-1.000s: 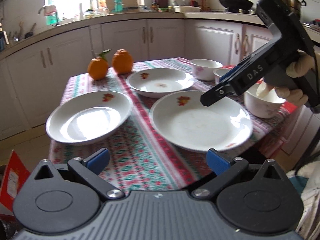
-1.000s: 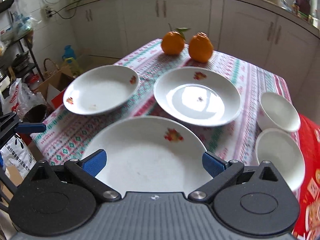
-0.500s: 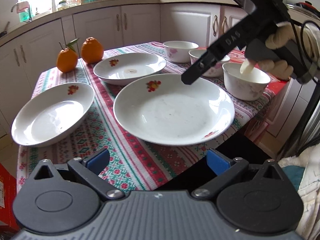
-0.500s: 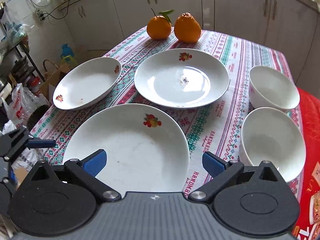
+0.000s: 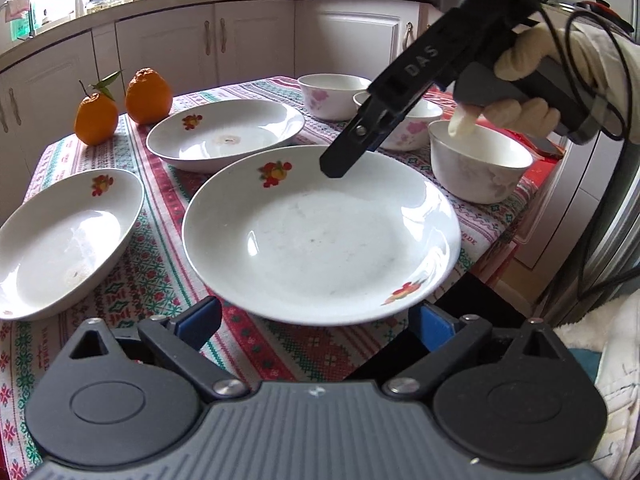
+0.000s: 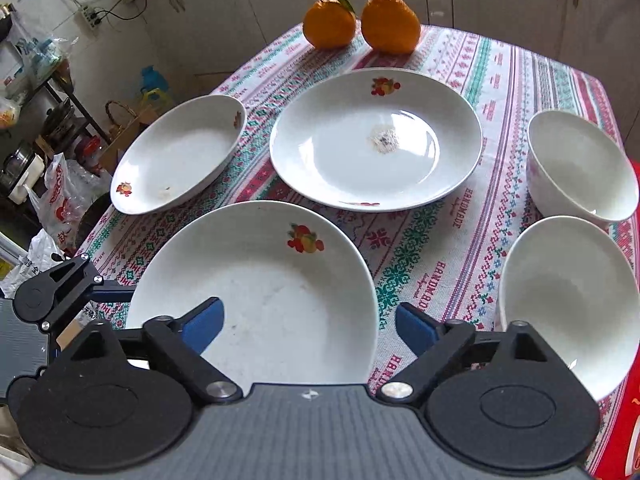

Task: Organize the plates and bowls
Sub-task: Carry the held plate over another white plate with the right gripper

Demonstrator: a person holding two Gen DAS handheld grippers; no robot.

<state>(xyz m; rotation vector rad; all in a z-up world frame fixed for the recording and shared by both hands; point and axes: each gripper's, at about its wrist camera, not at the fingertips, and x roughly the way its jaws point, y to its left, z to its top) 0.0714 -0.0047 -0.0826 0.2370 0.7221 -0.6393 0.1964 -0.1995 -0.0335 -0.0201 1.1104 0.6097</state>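
Both grippers have dropped in closer since a second ago, and the near plate [image 5: 320, 236] now fills the middle of each view where before it sat further up the frame.

Left gripper [image 5: 316, 322] sits at the bottom of the left wrist view, jaws closing, with the plate's near rim between the blue pads but not yet pinched. Nothing held. Right gripper [image 6: 308, 322] at the bottom of the right wrist view is closing too, one pad over the plate's [image 6: 256, 292] bowl, the other over bare tablecloth [image 6: 436, 248], so the right rim lies between them, ungripped.

Risk, as I read it: this plate overhangs the tabletop [image 5: 132, 276] edge at lower right of the left view. A pad pushing down or sideways on that rim could tip or slide it off. Glazed china is slick, so a shallow pinch may slip. Two grippers closing on one plate could also pull against each other.

Pose: both tilt steeply downward. In the upper right of the left view the right gripper's finger [image 5: 348, 156] hangs over the plate's far rim, a gloved hand [image 5: 524, 80] on its handle.

Further out, a second plate [image 6: 176, 152] at left centre, a third plate [image 6: 376, 140] up the middle, bowls [image 6: 556, 292] at the right edge near the descending hand, easy to knock. Two oranges [image 6: 360, 20] at the top.
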